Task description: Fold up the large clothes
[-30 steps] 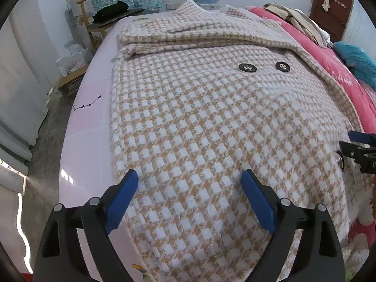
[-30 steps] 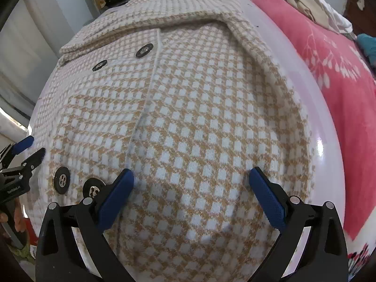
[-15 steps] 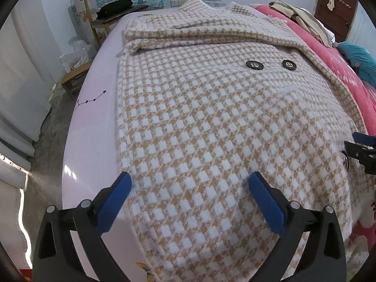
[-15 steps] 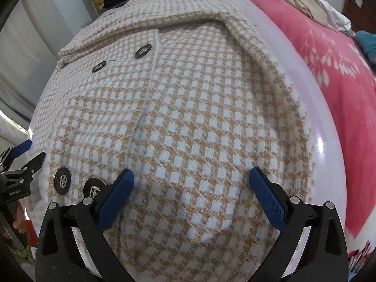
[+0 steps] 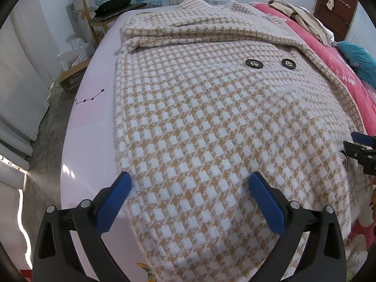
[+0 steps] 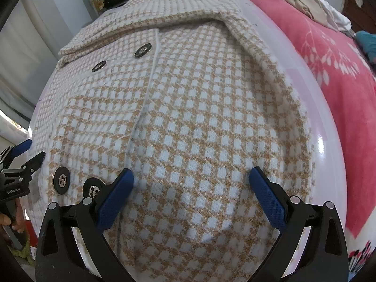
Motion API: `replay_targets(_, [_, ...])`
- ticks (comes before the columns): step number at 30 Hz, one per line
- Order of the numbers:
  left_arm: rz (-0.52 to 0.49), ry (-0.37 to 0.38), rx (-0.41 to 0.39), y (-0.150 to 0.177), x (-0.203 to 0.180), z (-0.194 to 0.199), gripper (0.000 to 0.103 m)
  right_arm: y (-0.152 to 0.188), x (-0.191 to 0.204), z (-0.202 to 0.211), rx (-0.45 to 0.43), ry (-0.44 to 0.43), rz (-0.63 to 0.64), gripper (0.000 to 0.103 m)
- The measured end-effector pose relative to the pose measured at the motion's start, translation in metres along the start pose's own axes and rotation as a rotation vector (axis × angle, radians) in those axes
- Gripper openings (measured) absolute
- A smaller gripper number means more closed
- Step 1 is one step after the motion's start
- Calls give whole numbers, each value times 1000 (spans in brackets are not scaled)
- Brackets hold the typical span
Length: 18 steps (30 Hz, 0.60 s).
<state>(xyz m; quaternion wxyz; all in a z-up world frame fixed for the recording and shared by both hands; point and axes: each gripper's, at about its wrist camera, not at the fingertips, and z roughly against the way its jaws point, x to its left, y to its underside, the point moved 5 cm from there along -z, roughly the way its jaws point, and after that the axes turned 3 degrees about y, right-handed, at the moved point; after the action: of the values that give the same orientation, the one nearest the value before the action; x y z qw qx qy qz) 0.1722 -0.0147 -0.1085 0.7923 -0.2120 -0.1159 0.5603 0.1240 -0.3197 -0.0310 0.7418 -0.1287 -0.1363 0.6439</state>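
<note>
Coat (image 5: 211, 122), checked tan and white, lies flat on pink table (image 5: 89, 127). Left gripper (image 5: 190, 183) and right gripper (image 6: 191, 179) spread wide above hem, holding nothing. Right view alone shows lower buttons (image 6: 61, 180).

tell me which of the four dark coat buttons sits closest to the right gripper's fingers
The lower-right button, with the shiny silver centre, beside the right gripper's left finger; its neighbour is further left, the upper pair far up the coat.
</note>
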Motion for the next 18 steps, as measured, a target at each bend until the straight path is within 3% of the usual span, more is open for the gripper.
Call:
replay_targets(6, [1, 4, -46, 0, 7, 16, 98, -1, 2, 0, 1, 0, -2, 95])
replay_targets(12, [46, 75, -126, 20, 16, 53, 97, -1, 3, -1, -5, -4, -3, 95])
replay_targets(18, [110, 153, -145, 55, 19, 78, 82, -1, 5, 2, -21, -27, 18, 95])
